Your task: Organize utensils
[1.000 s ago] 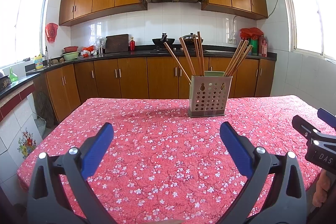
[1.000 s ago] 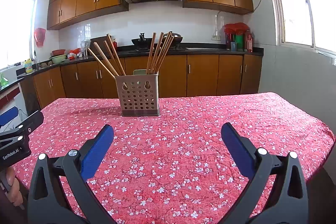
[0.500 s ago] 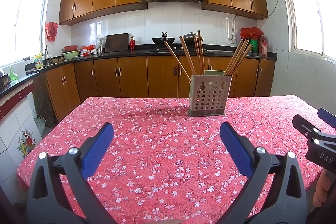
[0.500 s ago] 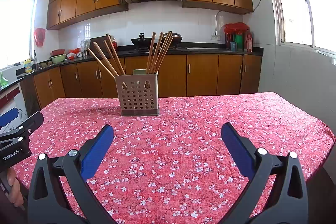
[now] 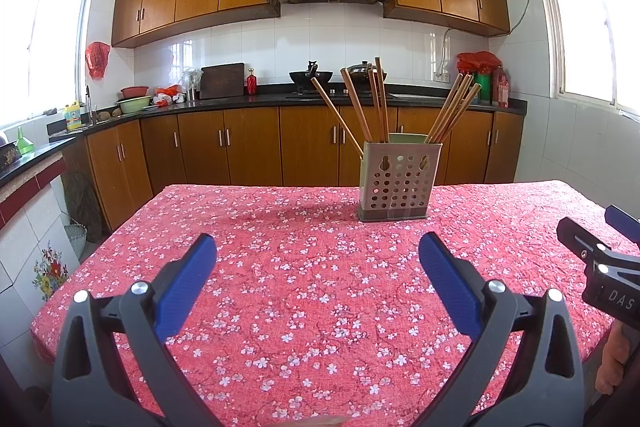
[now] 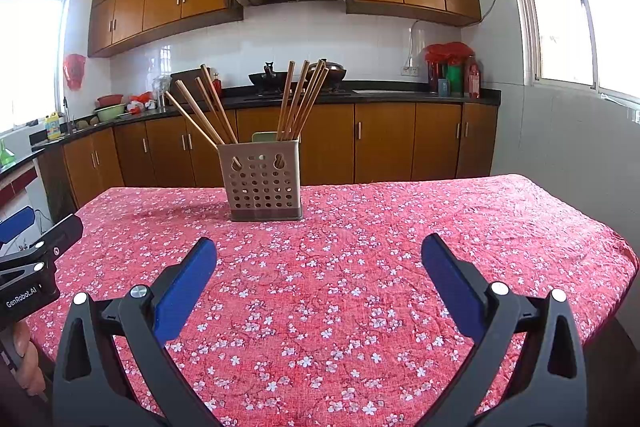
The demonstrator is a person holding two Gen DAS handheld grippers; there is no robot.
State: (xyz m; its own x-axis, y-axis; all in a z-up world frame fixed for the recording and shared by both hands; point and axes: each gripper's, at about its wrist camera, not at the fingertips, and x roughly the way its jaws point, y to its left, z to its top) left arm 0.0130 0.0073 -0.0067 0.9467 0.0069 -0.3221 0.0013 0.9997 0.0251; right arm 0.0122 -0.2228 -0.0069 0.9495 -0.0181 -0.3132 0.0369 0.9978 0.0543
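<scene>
Since a second ago nothing has shifted — both our grippers, left (image 5: 316, 267) and right (image 6: 318, 267), stay spread and empty (chopsticks (image 6: 298, 103) already in the perforated holder (image 6: 262, 181)) — sorting looks done.

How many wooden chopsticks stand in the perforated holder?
8: four brown wooden chopsticks lean left in the beige perforated plastic holder, four lean right; overlap may hide others.

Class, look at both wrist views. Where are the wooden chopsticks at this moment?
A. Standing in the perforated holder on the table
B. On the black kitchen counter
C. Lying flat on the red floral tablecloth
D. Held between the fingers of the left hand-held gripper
A: the chopsticks stand leaning in two groups in the perforated holder on the tablecloth, while the left hand-held gripper and right hand-held gripper are open and empty.
</scene>
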